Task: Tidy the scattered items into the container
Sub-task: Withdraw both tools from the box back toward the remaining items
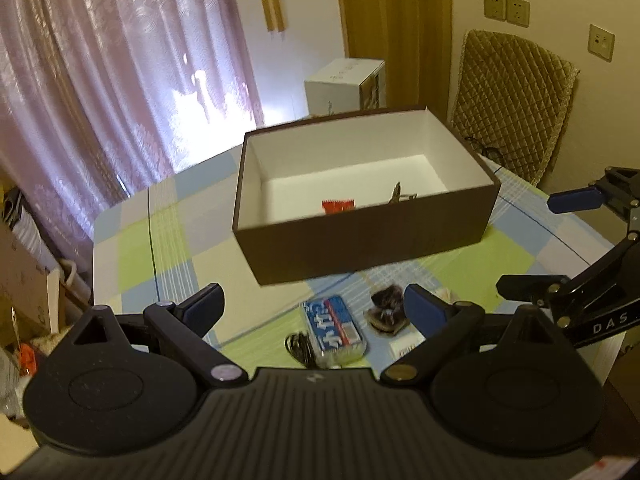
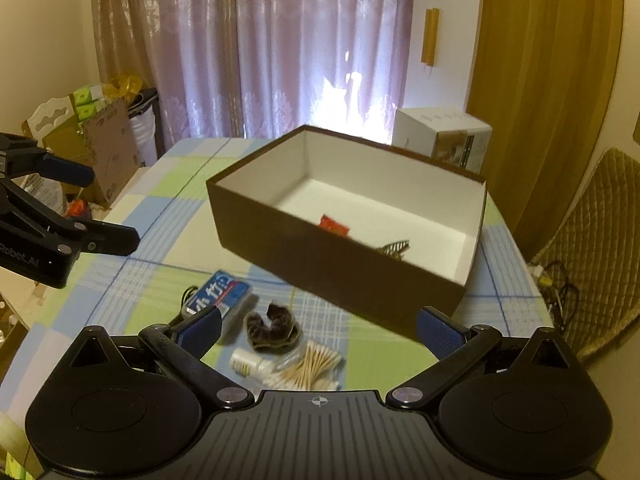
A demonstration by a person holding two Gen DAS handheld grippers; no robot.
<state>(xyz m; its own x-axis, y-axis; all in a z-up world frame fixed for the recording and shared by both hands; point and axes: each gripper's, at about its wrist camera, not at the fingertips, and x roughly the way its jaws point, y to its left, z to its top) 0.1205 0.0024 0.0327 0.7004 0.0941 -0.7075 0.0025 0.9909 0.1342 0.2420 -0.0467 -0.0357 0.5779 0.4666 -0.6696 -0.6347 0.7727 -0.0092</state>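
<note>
A brown box (image 1: 360, 240) (image 2: 320, 256) with a white inside stands on the checked tablecloth; a red packet (image 1: 338, 205) (image 2: 334, 225) and a dark hair clip (image 1: 398, 194) (image 2: 394, 249) lie in it. In front of it lie a blue tissue pack (image 1: 336, 330) (image 2: 220, 294), a furry brown hair claw (image 1: 386, 310) (image 2: 272, 326), a black cable (image 1: 300, 348), a small white bottle (image 2: 248, 362) and a bunch of cotton swabs (image 2: 312, 366). My left gripper (image 1: 316, 308) hovers open above the tissue pack. My right gripper (image 2: 318, 328) is open over the hair claw and swabs.
The table (image 1: 132, 252) carries a green, blue and white checked cloth. A quilted chair (image 1: 512, 100) stands at the right, a white carton (image 1: 344, 84) behind the box, cardboard clutter (image 2: 104, 152) at the left, curtains beyond.
</note>
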